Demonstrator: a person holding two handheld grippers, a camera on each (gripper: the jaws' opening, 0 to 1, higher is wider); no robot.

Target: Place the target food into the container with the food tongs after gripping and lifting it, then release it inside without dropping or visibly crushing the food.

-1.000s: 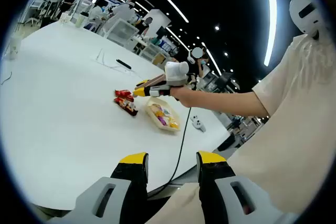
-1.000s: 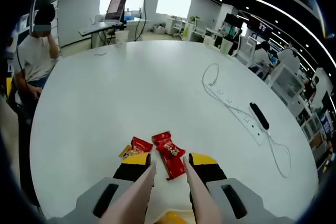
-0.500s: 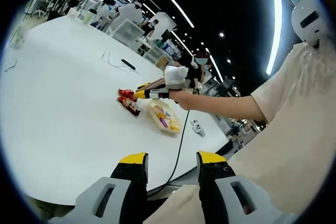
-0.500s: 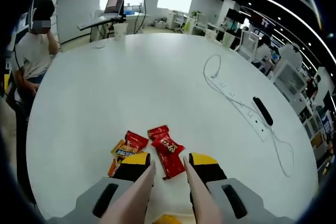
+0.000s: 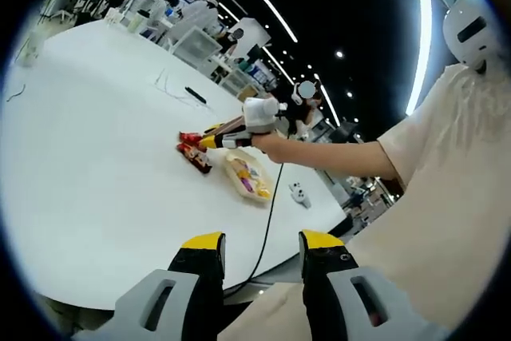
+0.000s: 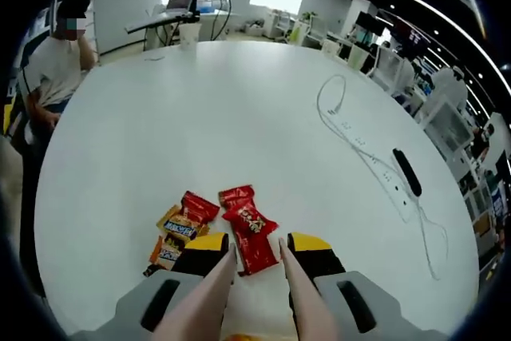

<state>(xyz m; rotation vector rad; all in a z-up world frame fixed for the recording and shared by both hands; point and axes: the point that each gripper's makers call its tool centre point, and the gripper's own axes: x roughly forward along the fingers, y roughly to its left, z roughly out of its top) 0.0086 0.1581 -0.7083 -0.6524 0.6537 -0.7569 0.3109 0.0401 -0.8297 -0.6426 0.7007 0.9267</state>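
Your right gripper point(image 6: 255, 247) clamps the food tongs point(image 6: 254, 293), whose tips stand apart on either side of the red snack packet point(image 6: 249, 227) lying near the table's point(image 6: 239, 117) near edge. The packet's long axis runs roughly forward between the tips, so close straight across it. Your left gripper point(image 5: 261, 242) hangs open and empty off the edge; the container point(image 5: 248, 177) lies beside the packets.
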